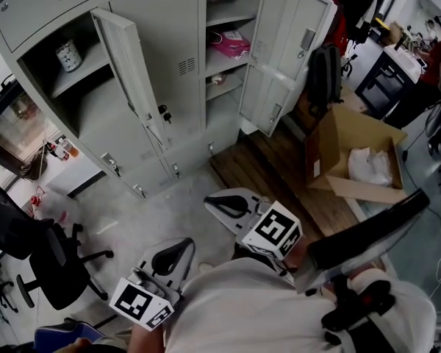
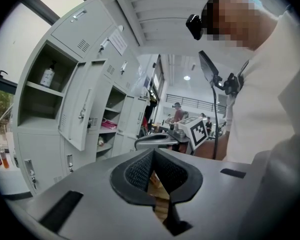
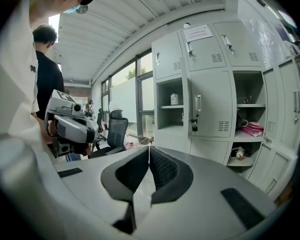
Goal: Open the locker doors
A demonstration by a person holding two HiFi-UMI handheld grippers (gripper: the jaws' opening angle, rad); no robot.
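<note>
The grey locker bank (image 1: 169, 43) stands ahead of me with two doors swung open. The left open door (image 1: 128, 72) bares a shelf with a white bottle (image 1: 68, 53). The right open door (image 1: 288, 46) bares shelves with a pink item (image 1: 231, 45). The middle door (image 3: 210, 109), with keys (image 1: 164, 113) hanging in its lock, is closed. Both grippers are held near my chest, well short of the lockers. My left gripper (image 1: 185, 244) (image 2: 153, 153) is shut and holds nothing. The right gripper (image 1: 209, 201) (image 3: 149, 149) is shut and holds nothing as well.
An open cardboard box (image 1: 356, 160) lies on the wooden floor panel (image 1: 272, 175) at the right. A black office chair (image 1: 37, 256) stands at the left. A dark backpack (image 1: 325, 72) hangs beyond the right open door. A person in red (image 1: 437, 57) sits far right.
</note>
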